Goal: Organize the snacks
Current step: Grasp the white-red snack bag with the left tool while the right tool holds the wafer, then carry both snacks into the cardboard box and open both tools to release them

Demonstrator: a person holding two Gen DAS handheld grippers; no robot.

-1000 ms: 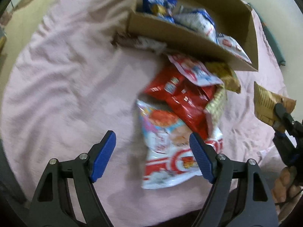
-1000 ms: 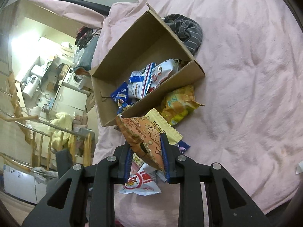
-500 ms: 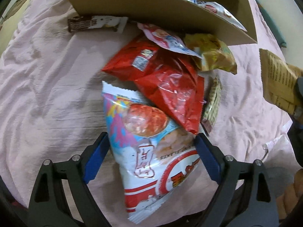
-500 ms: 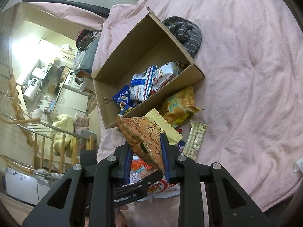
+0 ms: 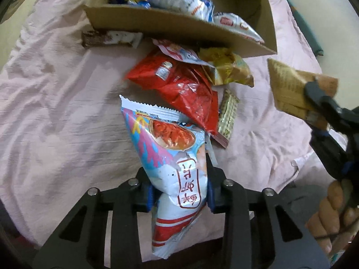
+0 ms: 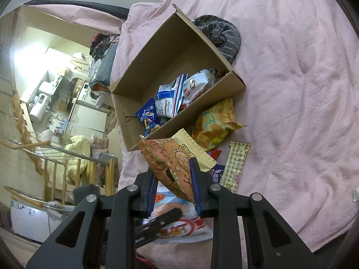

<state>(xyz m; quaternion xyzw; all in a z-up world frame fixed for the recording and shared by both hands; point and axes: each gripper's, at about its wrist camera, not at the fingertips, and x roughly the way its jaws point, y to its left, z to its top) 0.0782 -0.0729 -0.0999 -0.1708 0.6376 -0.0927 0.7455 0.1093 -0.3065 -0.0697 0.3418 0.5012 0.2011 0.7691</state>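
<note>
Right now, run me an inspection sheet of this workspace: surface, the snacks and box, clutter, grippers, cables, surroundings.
Surface: pink bedspread, wrinkled.
Job's things: cardboard box open, several packets inside; red bag, yellow bag and checked bar lie outside by its near wall; chocolate bar against the wall.
Clutter: striped grey cloth beside the box.
Grippers: left gripper shut on the white shrimp-snack bag; right gripper shut on the orange packet.
Cables: nothing seen.
Surroundings: stair railing and appliances off the bed's edge.
</note>
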